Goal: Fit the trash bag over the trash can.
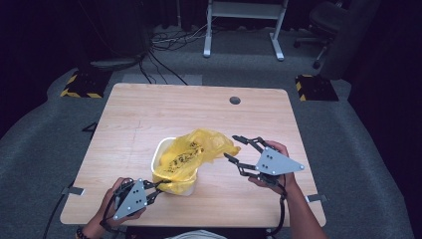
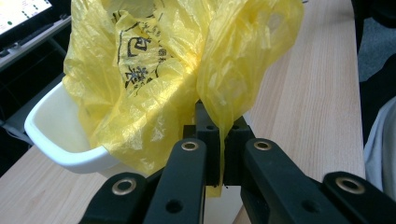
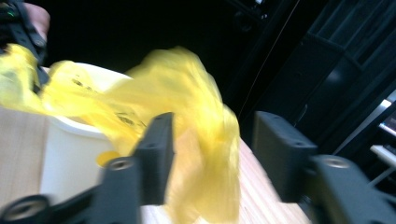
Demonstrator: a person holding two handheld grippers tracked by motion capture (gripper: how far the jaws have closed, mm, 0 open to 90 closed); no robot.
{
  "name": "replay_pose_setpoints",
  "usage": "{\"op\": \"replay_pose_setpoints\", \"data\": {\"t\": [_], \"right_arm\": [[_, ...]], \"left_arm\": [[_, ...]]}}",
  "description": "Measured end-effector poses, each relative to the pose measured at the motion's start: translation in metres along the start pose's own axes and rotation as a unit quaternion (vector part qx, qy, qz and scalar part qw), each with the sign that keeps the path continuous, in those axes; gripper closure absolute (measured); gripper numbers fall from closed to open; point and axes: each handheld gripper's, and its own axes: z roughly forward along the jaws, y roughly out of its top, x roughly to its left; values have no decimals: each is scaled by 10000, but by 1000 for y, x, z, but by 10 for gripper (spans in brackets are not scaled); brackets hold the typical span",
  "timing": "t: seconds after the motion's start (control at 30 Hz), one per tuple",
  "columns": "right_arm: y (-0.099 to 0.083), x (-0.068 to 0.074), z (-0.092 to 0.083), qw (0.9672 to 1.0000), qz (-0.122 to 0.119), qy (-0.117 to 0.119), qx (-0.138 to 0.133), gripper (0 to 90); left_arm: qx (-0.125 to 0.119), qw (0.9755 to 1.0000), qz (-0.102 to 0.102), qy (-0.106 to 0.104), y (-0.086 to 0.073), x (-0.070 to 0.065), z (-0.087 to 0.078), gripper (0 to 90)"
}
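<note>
A yellow plastic bag (image 1: pixel 191 152) with black print sits in a white bin (image 1: pixel 159 149) near the front of the wooden table (image 1: pixel 149 109). At the bin's near side, my left gripper (image 1: pixel 160 186) is shut on a fold of the bag. In the left gripper view a strip of the bag (image 2: pixel 154 79) is pinched between the left gripper's (image 2: pixel 219 135) pads, above the bin (image 2: pixel 51 135). My right gripper (image 1: pixel 230 147) is open at the bag's right lobe. In the right gripper view that lobe of the bag (image 3: pixel 187 93) hangs loose between the right gripper's (image 3: pixel 215 135) spread jaws, beside the bin (image 3: pixel 70 149).
A round cable hole (image 1: pixel 235 100) is in the table's far side. Beyond the table stand a white desk frame (image 1: pixel 244 25) and an office chair (image 1: pixel 326 20). Yellow-and-black striped blocks (image 1: pixel 82 84) lie on the grey floor by the far corners.
</note>
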Motion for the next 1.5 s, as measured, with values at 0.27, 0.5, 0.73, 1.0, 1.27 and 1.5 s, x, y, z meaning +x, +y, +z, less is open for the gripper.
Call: {"op": "replay_pose_setpoints", "data": {"t": [0.27,0.5,0.73,1.0,1.27,1.5], "right_arm": [[10,-17,30,9986,219,451,-175,857],[26,-24,77,9948,564,829,171,853],[18,-22,127,9896,661,875,931,856],[-6,-35,148,9858,1019,662,1157,850],[-13,-36,149,9860,1208,626,959,859],[-11,-36,143,9869,1240,584,847,859]], "left_arm": [[38,9999,82,-87,0,3,0,885],[21,9997,-10,-253,-3,7,0,880],[-15,9992,64,-395,-3,6,-3,881],[56,9991,387,-165,-3,-3,-11,881],[-304,9985,-264,-380,-1,6,-22,537],[-455,9945,-675,-659,7,15,-44,271]]}}
